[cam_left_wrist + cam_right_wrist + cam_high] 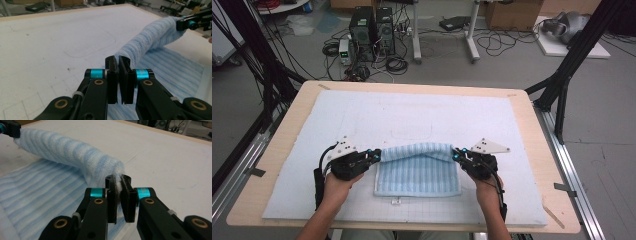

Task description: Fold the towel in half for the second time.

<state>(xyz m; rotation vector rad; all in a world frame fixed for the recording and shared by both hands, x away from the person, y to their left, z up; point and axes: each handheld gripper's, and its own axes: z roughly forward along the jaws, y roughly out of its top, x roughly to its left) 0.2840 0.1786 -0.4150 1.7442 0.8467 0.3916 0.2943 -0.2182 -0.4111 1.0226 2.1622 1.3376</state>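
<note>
**Towel fold about halfway over**

Both hands sit at the near edge. Left gripper (373, 156) and right gripper (459, 155) are each clamped on a far corner of the striped towel (419, 175), lifted mid-table on the white mat (412, 115). Left to do: carry that edge nearer and lay it down.

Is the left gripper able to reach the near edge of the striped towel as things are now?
Probably not yet. The left gripper is shut on the far corner of the striped towel, as the right gripper is on the other. Nothing lies between it and the near edge, but it would have to let go first.
</note>
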